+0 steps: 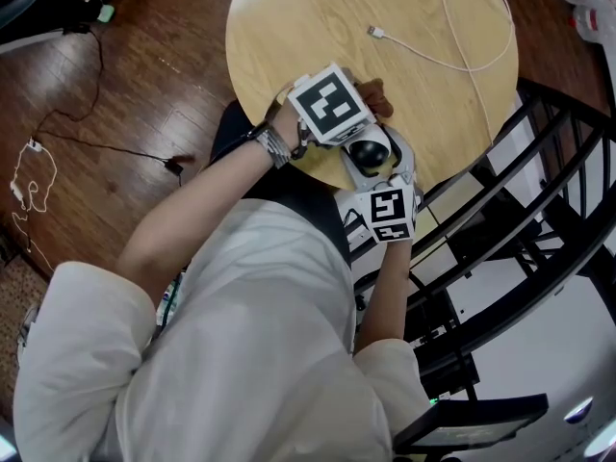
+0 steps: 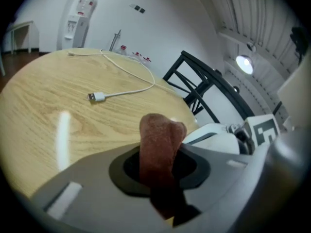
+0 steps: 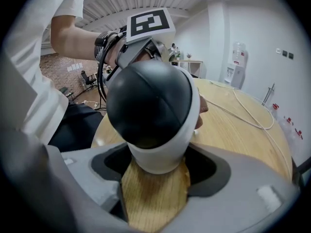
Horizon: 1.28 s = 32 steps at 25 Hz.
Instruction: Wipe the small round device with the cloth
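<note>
A: Left gripper (image 2: 160, 176), jaws state?
B: Clenched on the cloth (image 2: 160, 140). A brown fold stands upright between the jaws, with a rounded top end.

A: Right gripper (image 3: 156, 171)?
B: Jaws grasping the device (image 3: 150, 101) by its white lower band. The black dome faces the camera.

A: Device position?
B: Head view puts the device (image 1: 368, 152) at the near edge of the round tabletop (image 1: 289, 27), directly in front of the person. Wood grain shows under it between the jaws. Whether it rests on the wood or sits just above it cannot be told.

A: Cloth relative to device?
B: The cloth (image 1: 377, 94) is just beyond the device, on its far side. Contact cannot be confirmed. The grippers are close together. The left gripper's marker cube sits just beside the dome.

A: Other items?
B: A white cable (image 1: 462, 68) curves over the far half of the tabletop. Its plug (image 2: 97, 97) lies flat on the wood, well apart from the device. A black chair (image 2: 209, 73) stands at the tabletop's right.
</note>
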Motion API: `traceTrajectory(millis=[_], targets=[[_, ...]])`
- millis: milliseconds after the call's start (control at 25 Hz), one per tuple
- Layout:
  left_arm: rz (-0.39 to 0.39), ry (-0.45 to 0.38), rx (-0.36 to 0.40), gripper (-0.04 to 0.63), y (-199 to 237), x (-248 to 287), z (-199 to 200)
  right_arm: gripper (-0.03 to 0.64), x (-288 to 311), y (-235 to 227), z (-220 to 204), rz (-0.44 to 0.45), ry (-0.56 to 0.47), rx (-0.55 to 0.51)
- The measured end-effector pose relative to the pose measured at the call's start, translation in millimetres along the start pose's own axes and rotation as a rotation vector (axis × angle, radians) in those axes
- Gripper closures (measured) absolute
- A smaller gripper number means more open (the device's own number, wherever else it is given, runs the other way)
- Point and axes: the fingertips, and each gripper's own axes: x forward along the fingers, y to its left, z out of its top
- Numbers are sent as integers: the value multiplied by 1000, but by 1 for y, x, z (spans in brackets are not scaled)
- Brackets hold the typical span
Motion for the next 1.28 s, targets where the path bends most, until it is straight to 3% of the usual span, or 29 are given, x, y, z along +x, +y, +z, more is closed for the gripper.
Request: traceTrajectory(millis=[240,320,640,880,1080,1160,1280], targets=[[91,5,247,486,-4,14,2,267,0,-1,0,-61,8,94],[113,-30,278,486,-6,9,7,267,1,-1,-1,-88,17,127],[79,-193,123,485,-2,-44,21,268,2,-5,-3,-176,27,243],[35,-326,-113,483,20,-87,11,268,0,-6,-7,-251,31,327],[32,-355,-179,483,28,-98,4,270,-3,-5,-10,-355,61,410],[2,-368,-198,485,22,-97,4,268,-4,-3,-11,-345,61,388],[-84,-394,-245,483,9,-92,10,262,-4,1,-11,-252,40,283]])
